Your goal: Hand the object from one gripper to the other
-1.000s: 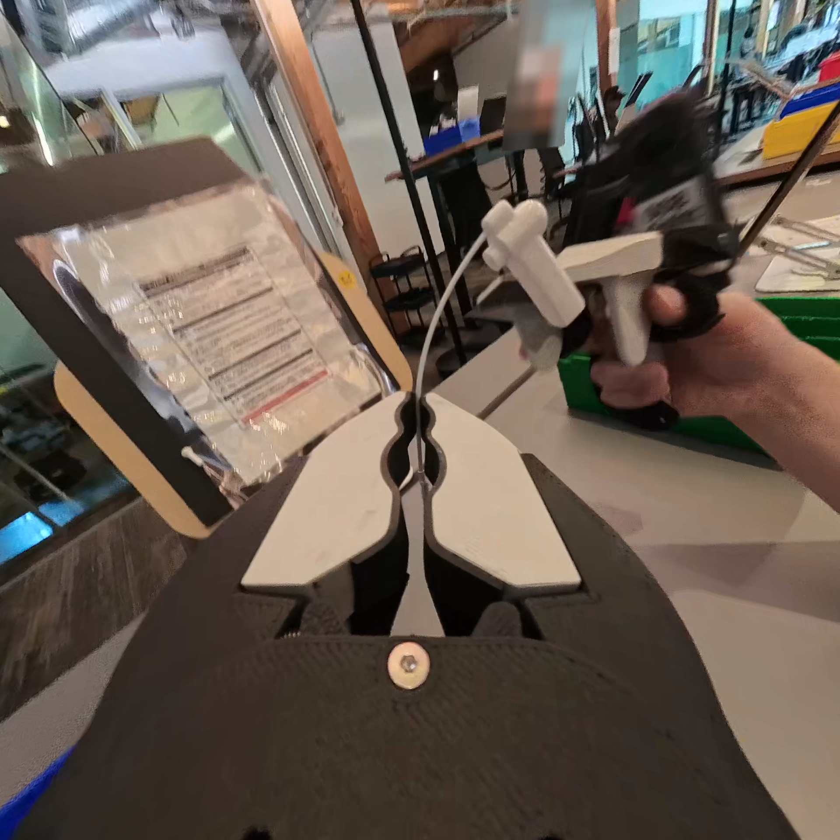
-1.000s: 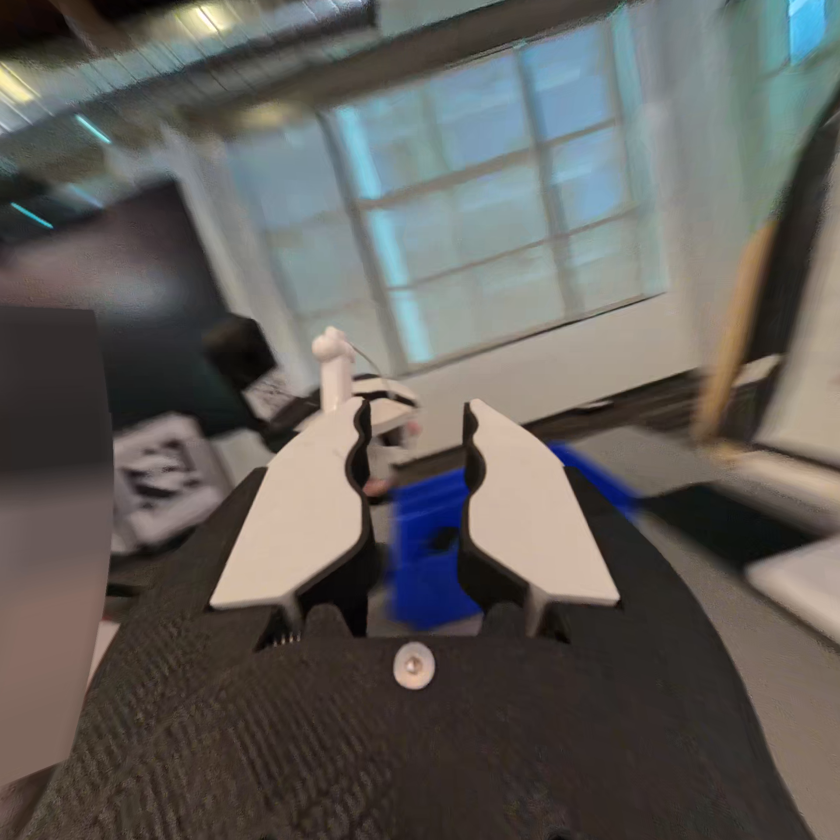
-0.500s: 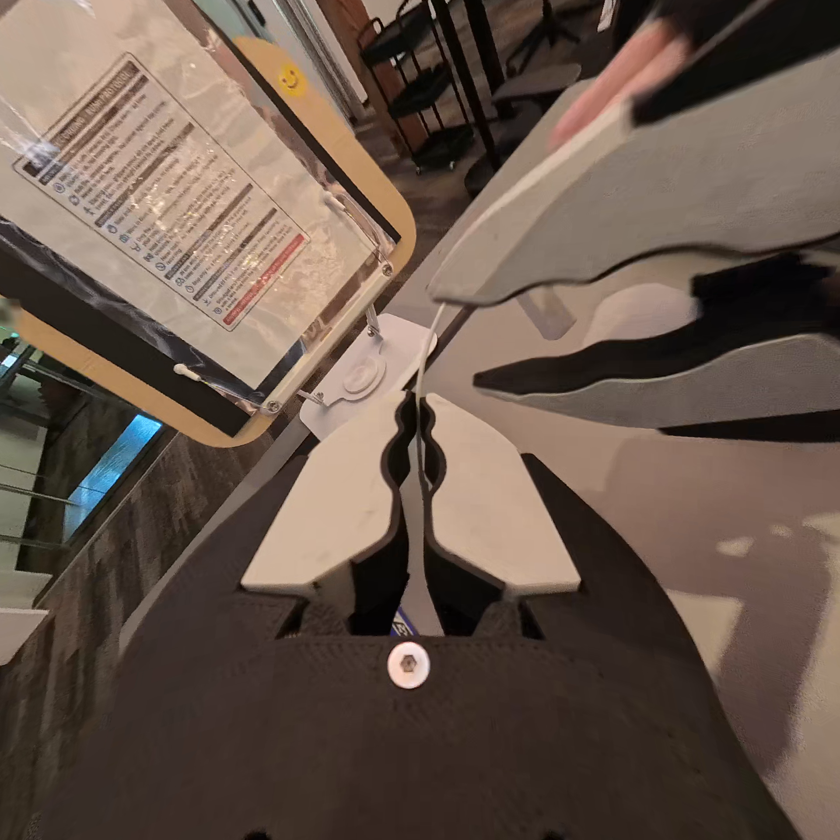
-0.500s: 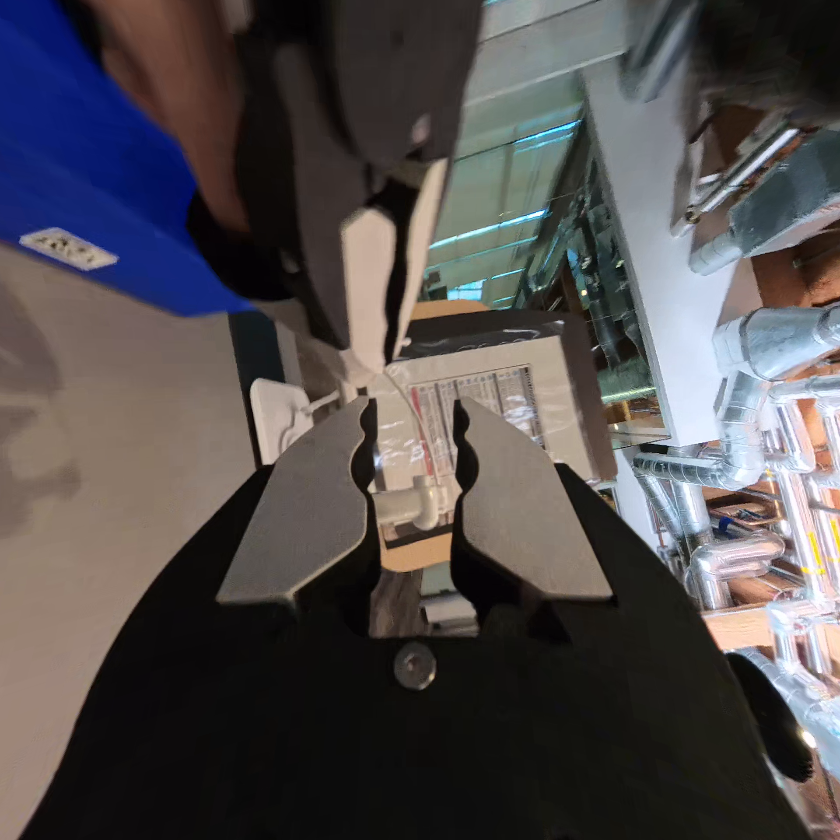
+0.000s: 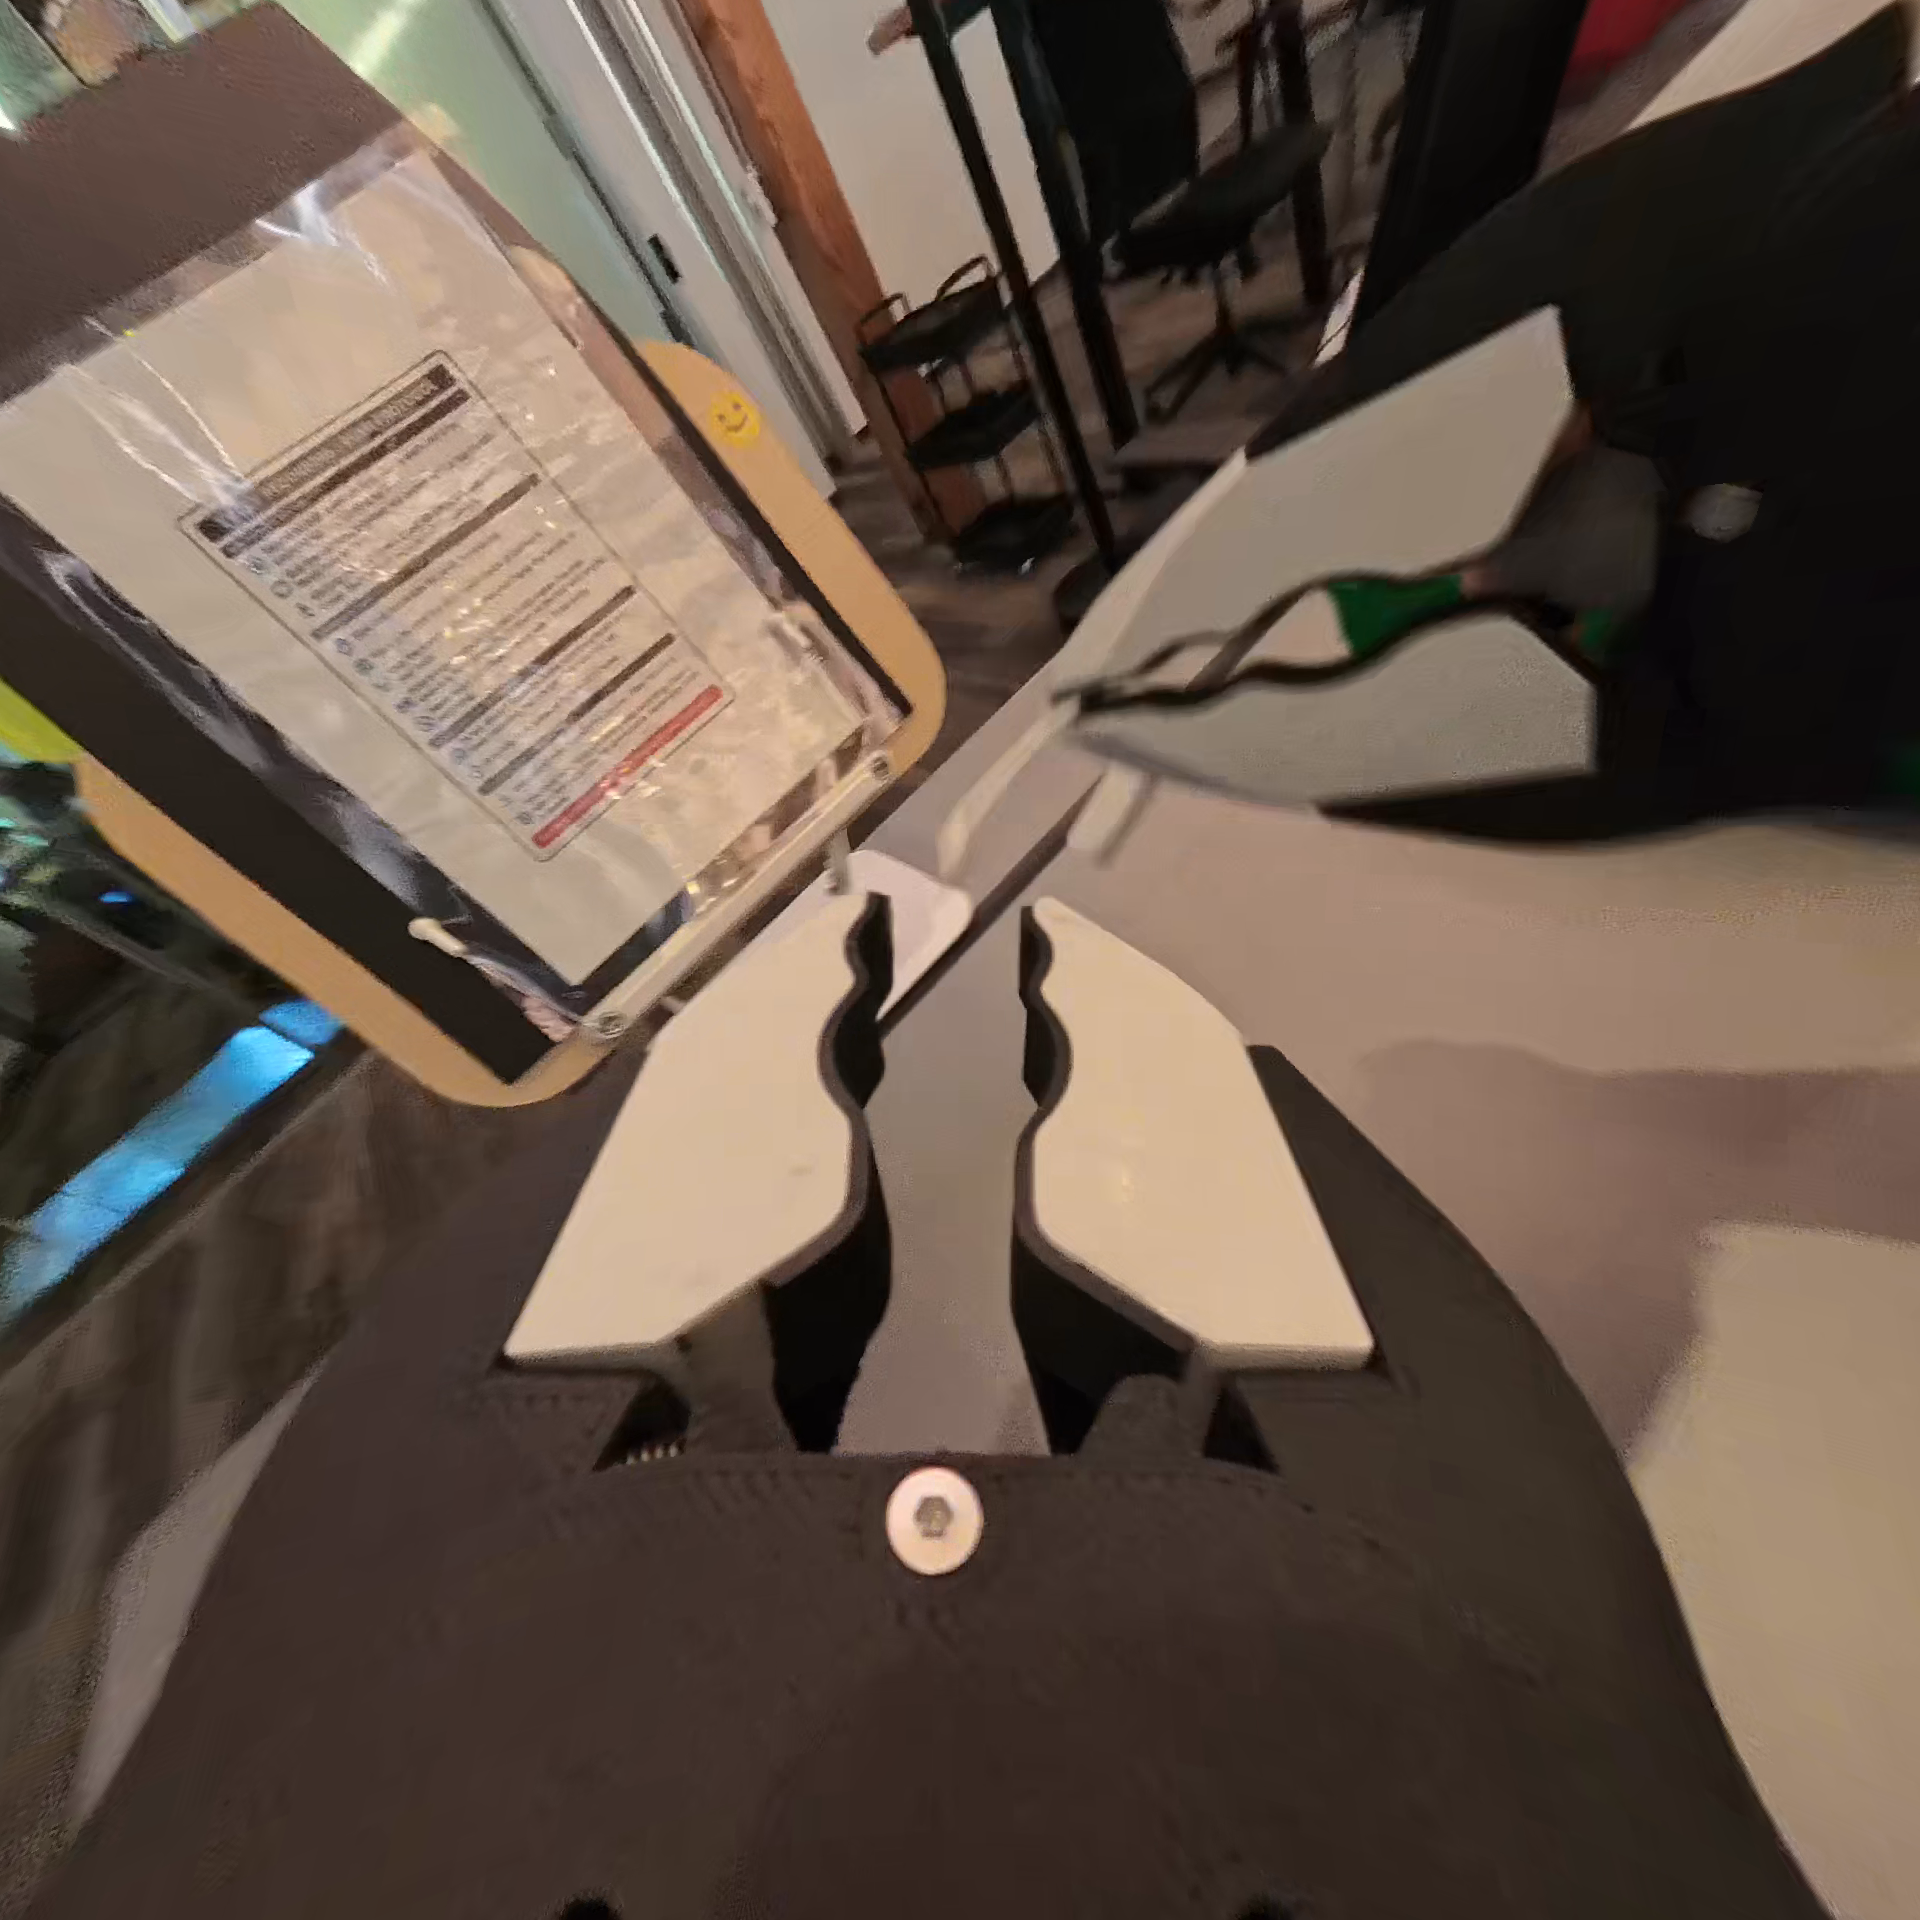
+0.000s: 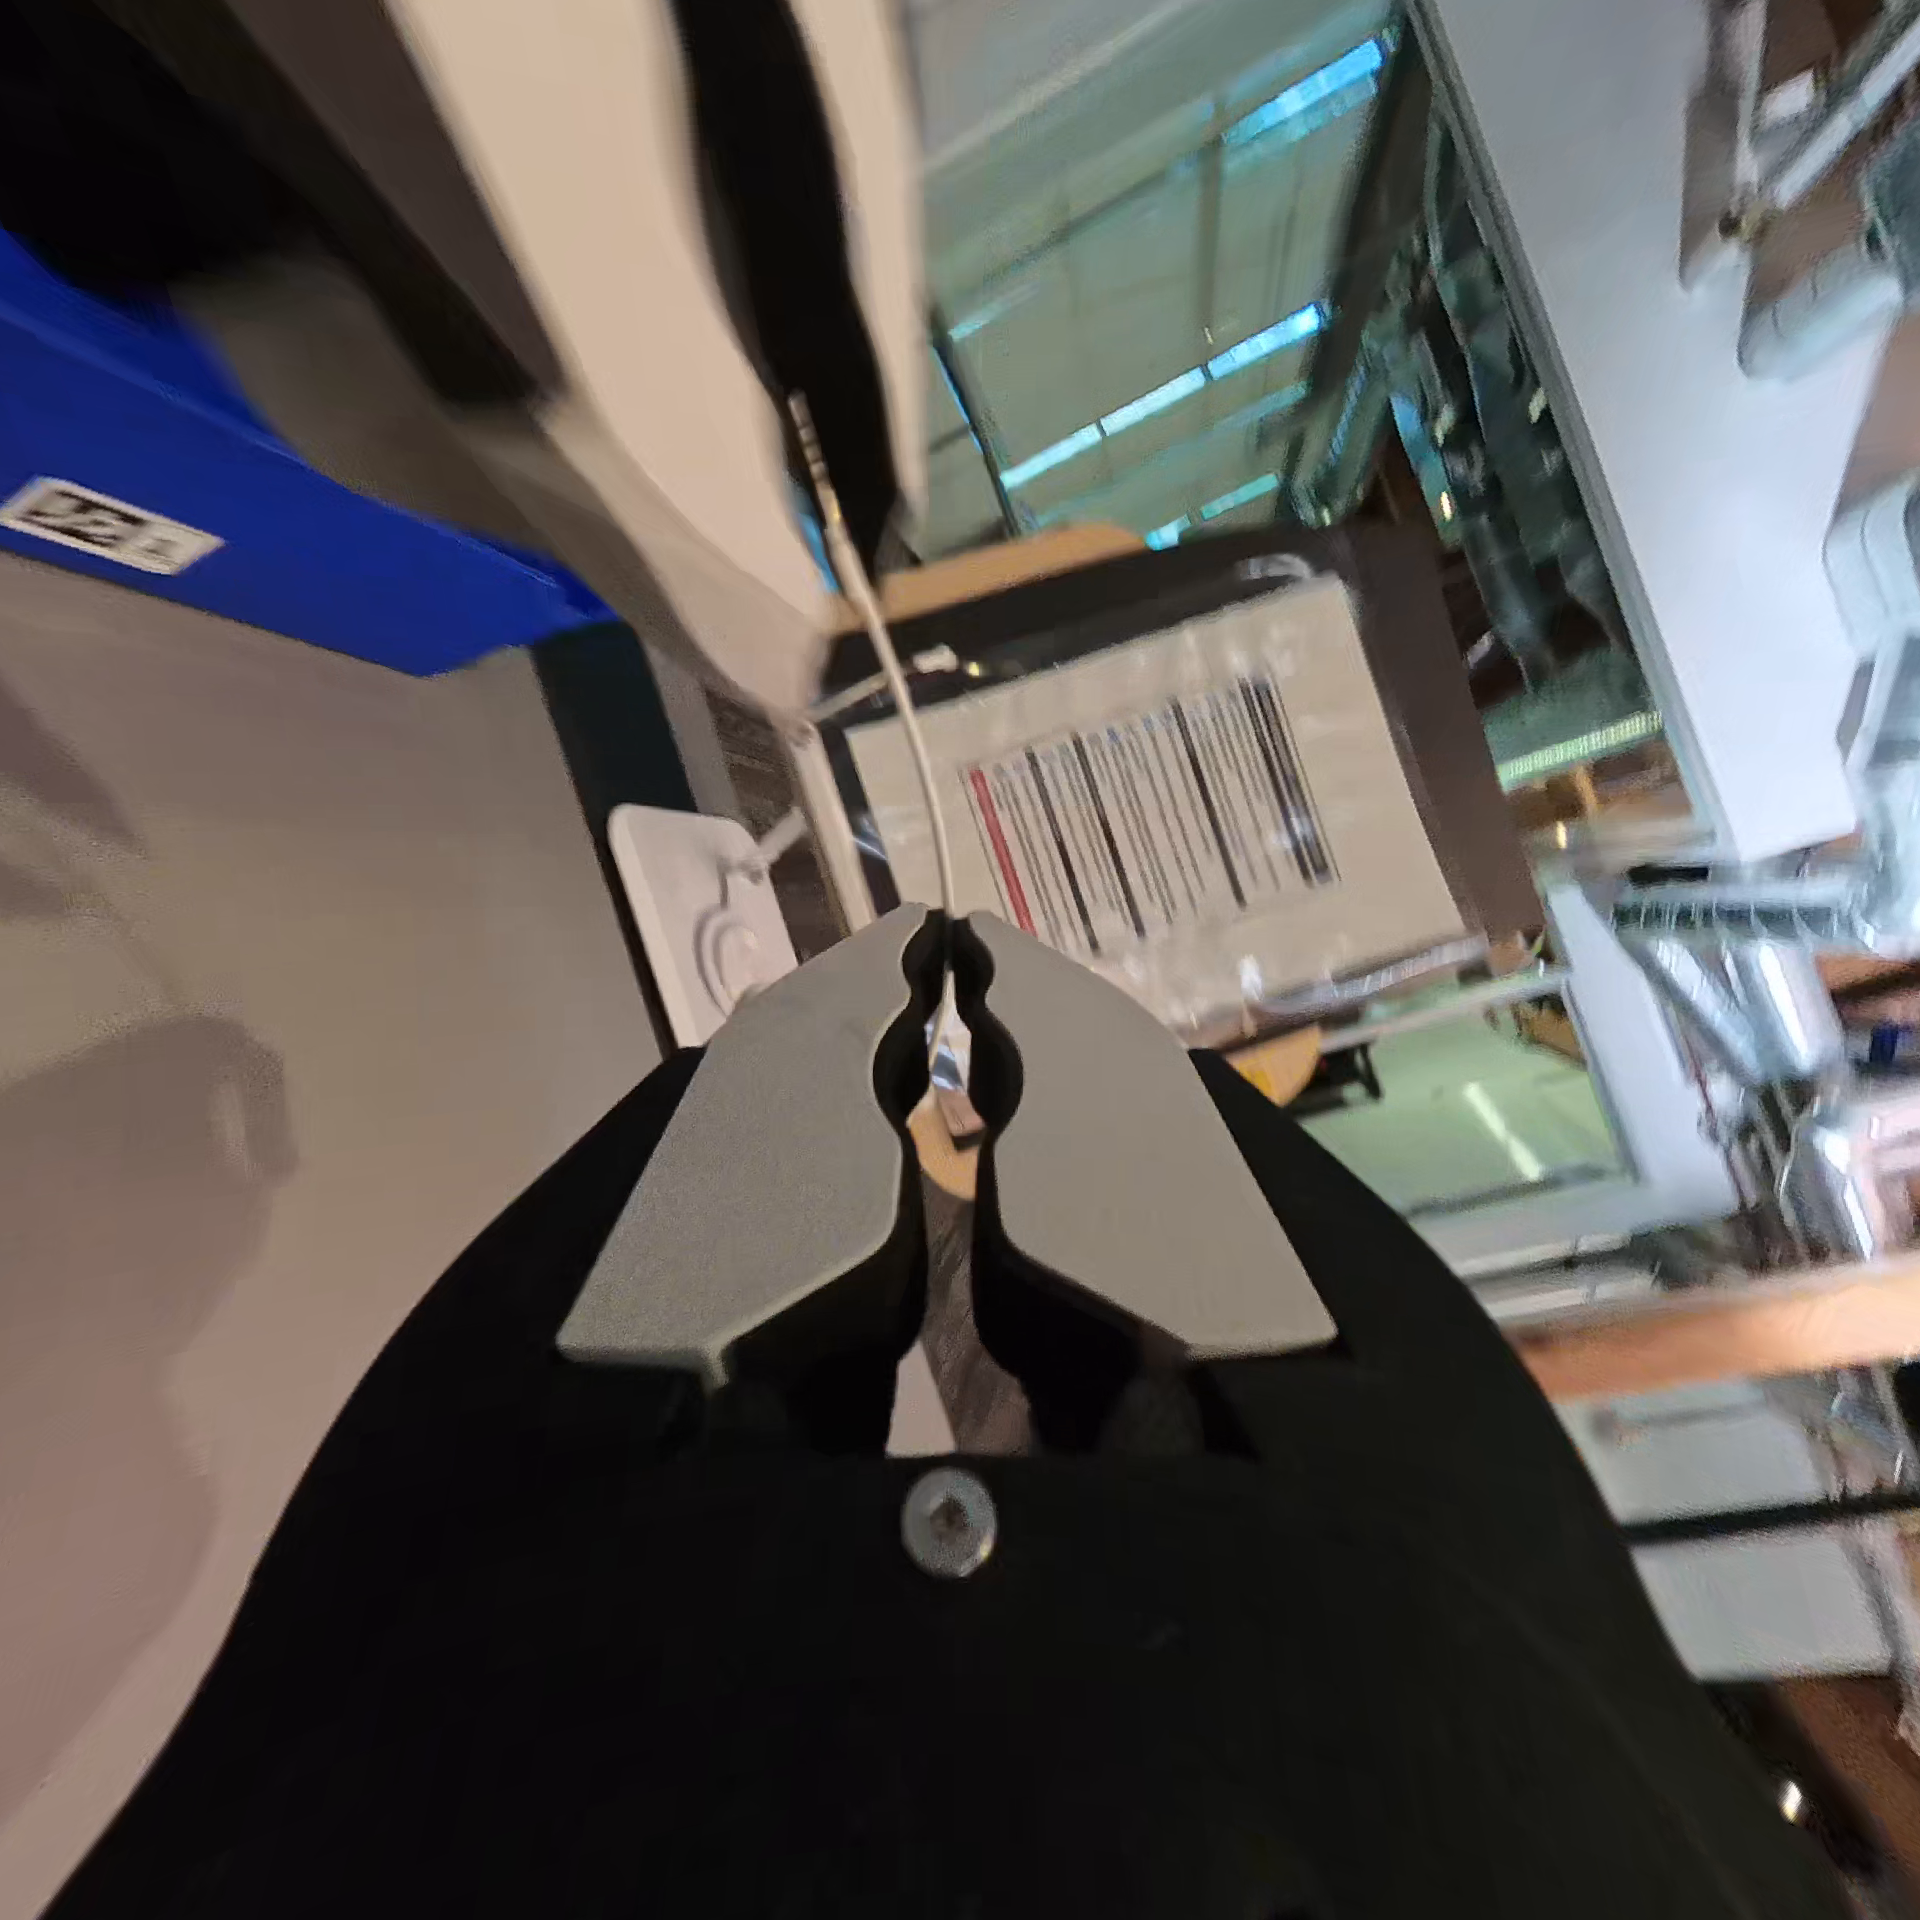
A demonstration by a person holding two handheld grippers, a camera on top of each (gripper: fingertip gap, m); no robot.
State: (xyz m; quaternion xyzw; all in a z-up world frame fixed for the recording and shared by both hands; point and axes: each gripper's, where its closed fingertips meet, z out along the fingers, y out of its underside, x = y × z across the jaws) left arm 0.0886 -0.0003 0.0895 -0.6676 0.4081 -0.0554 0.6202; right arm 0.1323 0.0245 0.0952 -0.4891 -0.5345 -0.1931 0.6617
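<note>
1. The right claw [image 6: 948, 925] was clamped tight, its tips pinching a thin white cable [image 6: 920, 769]. No gap showed at the very front of the fingers [image 6: 1122, 1132].
2. From that pinch the cable curved up and away to the left claw [image 6: 831, 499], whose pale fingers filled the upper left of the right wrist view; a small metal plug on the cable sat between those spread fingers.
3. In the left wrist view, the left claw [image 5: 951, 935] stood parted with a clear gap, and nothing lay between its tips there.
4. Just beyond it, the right claw [image 5: 1081, 707] came in from the right with its wavy-edged fingers pressed together, a blurred white piece [image 5: 1003, 779] of the cable trailing from its tips, hanging in the air above the desk [image 5: 1455, 987].
5. A white pad [image 6: 691, 914] with a round dimple lay on the grey desk at its far edge.
6. Beside that edge leaned a tan-rimmed board [image 5: 436, 644] carrying a printed sheet under clear plastic.
7. A blue bin [image 6: 208, 520] with a small label sat on the desk behind the left claw.
</note>
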